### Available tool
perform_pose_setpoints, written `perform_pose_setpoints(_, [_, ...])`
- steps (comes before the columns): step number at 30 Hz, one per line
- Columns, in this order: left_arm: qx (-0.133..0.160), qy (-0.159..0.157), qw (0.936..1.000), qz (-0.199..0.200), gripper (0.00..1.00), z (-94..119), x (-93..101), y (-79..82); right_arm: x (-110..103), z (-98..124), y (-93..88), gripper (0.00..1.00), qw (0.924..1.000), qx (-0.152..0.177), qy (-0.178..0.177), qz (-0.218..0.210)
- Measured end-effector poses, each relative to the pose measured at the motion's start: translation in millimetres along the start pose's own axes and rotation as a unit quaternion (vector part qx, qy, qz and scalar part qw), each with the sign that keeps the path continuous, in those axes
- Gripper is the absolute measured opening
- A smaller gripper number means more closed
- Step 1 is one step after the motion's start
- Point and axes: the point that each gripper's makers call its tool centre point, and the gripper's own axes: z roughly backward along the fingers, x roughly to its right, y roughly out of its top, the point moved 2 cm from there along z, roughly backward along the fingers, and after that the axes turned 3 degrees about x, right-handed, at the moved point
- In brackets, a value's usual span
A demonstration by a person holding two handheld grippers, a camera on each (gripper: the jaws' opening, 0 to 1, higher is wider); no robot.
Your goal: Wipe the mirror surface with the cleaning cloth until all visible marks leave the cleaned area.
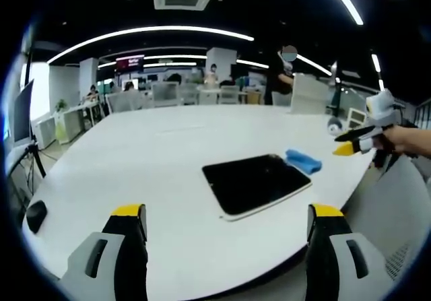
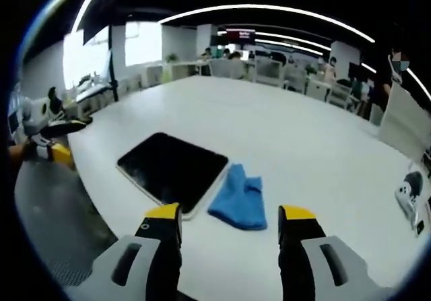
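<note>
A dark rectangular mirror with a thin white rim lies flat on the big white table. A crumpled blue cloth rests on the table against one of the mirror's short edges. My left gripper is open over the near table edge, short of the mirror, with nothing between its jaws. My right gripper is also open, just short of the cloth and the mirror's corner. Each gripper appears in the other's view, off the table's edge: right, left.
A small black object lies near the table's left edge. A white device and an upright white panel stand at the far side. Desks, chairs and people fill the office behind. A hand holds the right gripper.
</note>
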Motion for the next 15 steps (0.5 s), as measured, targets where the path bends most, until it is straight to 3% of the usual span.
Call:
perform_pose_setpoints(8, [0.0, 0.002, 1.0, -0.001, 0.99, -0.7, -0.8, -0.3, 10.0, -30.2, -12.2, 0.42, 0.9994, -0.033, -0.005, 0.009])
perform_pose_setpoints(9, [0.0, 0.002, 1.0, -0.001, 0.99, -0.8, -0.9, -0.4, 9.2, -33.5, -11.7, 0.42, 0.9994, -0.036, 0.0, -0.004])
perform_pose_setpoints(15, [-0.003, -0.002, 1.0, -0.002, 0.99, -1.3, 0.1, -1.4, 9.1, -50.8, 2.1, 0.38, 0.9996, -0.025, 0.007, 0.013])
